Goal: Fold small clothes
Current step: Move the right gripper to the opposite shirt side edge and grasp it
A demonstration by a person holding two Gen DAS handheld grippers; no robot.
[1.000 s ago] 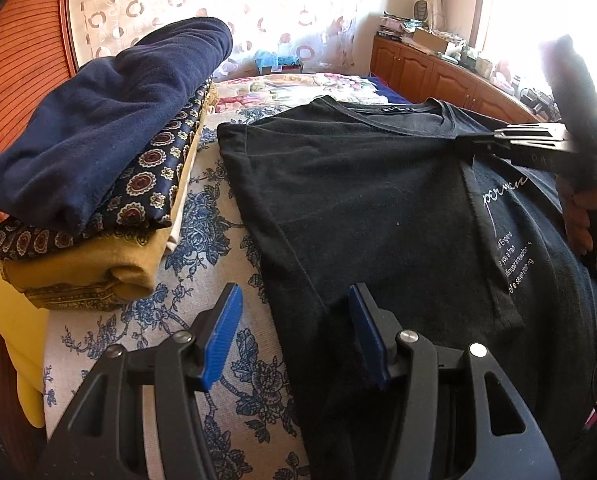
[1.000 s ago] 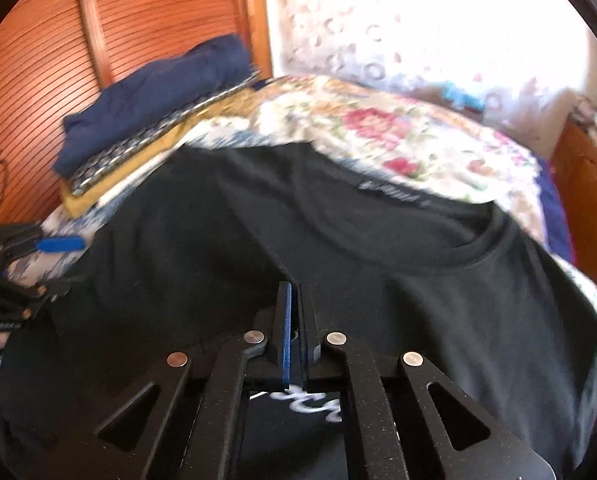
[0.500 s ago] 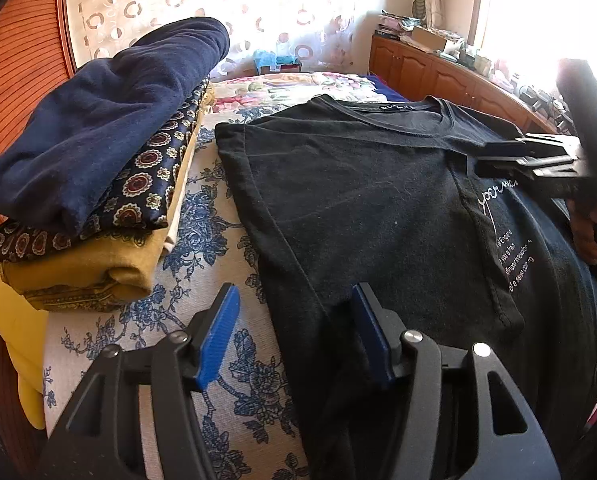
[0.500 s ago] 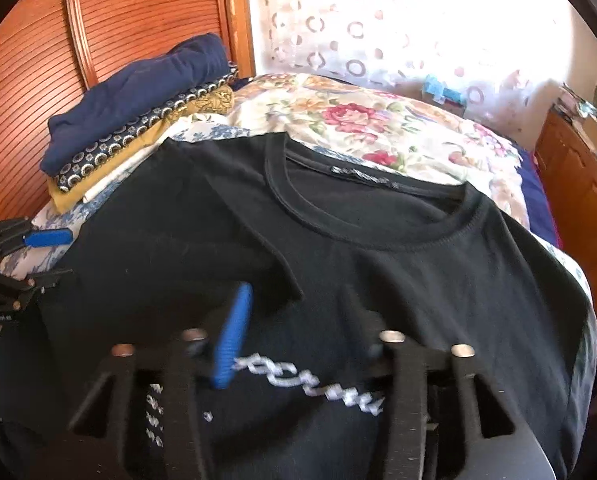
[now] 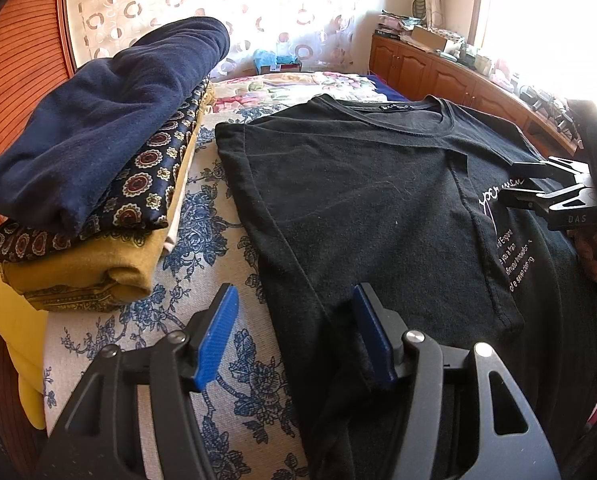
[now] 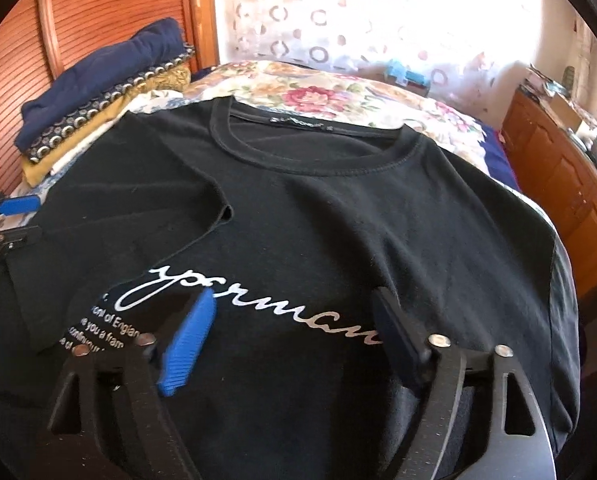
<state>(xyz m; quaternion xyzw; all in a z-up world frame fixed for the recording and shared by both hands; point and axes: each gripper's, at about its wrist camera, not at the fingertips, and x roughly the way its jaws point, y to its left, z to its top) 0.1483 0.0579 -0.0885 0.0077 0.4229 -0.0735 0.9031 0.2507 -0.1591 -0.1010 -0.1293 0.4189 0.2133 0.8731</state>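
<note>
A black T-shirt [image 5: 358, 208] with white lettering lies face up on the bed. Its left side and sleeve [image 6: 138, 208] are folded in over the chest. My left gripper [image 5: 298, 336] stands open and still, straddling the shirt's folded left edge near the hem, pads apart from the cloth; the right wrist view shows the left gripper [image 6: 22, 222] at its left border. My right gripper [image 6: 294, 340] hovers over the white script print, its jaws opening wide with nothing gripped between them. In the left wrist view the right gripper [image 5: 506, 184] sits at the flap's inner edge.
A stack of folded clothes [image 5: 98, 160] [image 6: 98, 92], navy on top, stands left of the shirt against the wooden headboard [image 5: 18, 60]. The floral bedspread [image 5: 218, 240] shows between stack and shirt. A wooden cabinet [image 6: 558, 168] runs along the bed's right side.
The right gripper went from shut to wide open, let the folded-over sleeve lie on the shirt, and drew back over the print. The left gripper stayed put.
</note>
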